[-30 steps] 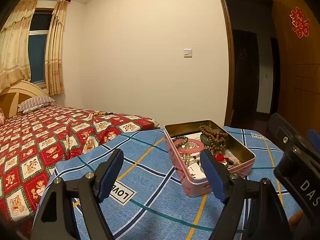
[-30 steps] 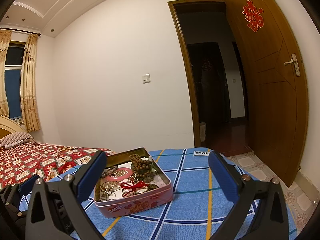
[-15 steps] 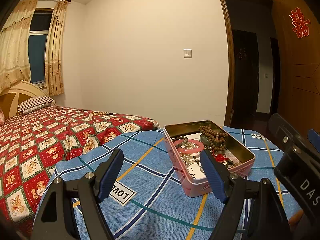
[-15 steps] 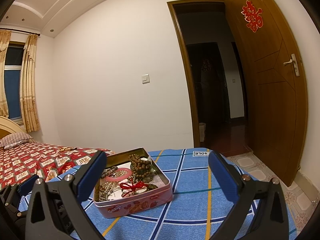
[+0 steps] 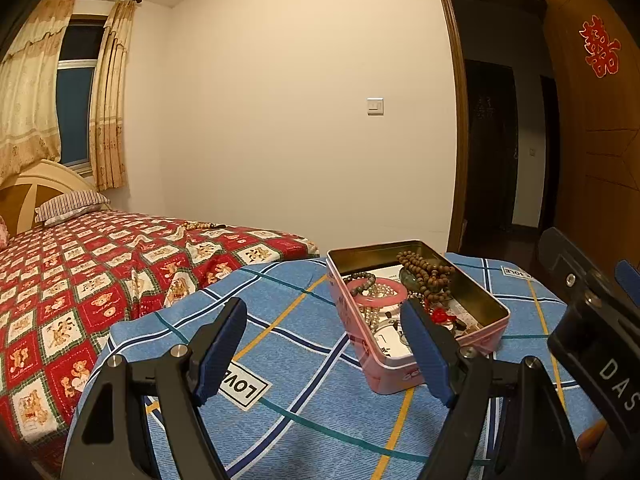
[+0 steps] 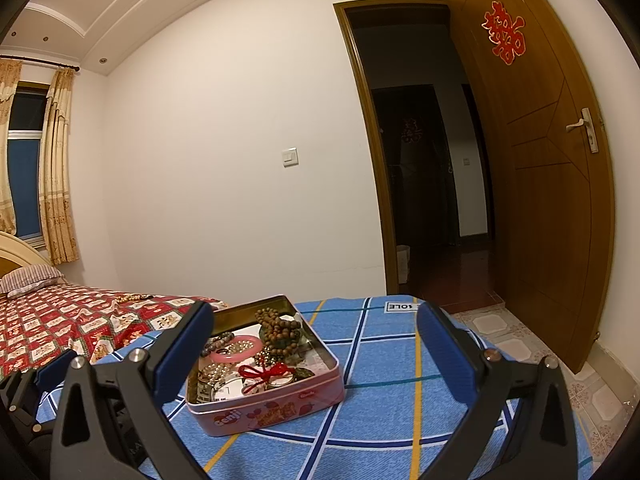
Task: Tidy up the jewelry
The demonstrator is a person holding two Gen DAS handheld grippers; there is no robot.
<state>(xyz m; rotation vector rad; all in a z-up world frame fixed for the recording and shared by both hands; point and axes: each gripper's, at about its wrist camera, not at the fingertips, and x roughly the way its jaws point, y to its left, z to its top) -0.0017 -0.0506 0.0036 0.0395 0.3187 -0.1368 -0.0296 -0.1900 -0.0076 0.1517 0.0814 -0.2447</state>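
Observation:
An open pink tin (image 5: 394,376) (image 6: 276,410) sits on a blue checked cloth (image 5: 304,344) (image 6: 384,364). Inside lie a pink bangle (image 5: 376,294) (image 6: 236,350), brown wooden beads (image 5: 426,270) (image 6: 278,326), a red knotted cord (image 6: 262,372) and pearl strands, all tangled together. My left gripper (image 5: 324,354) is open and empty, low in front of the tin's left side. My right gripper (image 6: 314,354) is open and empty too, with the tin showing between its fingers. The right gripper's body (image 5: 592,320) shows at the right edge of the left wrist view.
A bed with a red patterned quilt (image 5: 80,276) (image 6: 60,320) lies to the left, with a bead string (image 5: 200,225) on it. An open wooden door (image 6: 552,160) and dark doorway (image 6: 420,180) stand at the right. Tiled floor (image 6: 520,336) drops off beyond the cloth.

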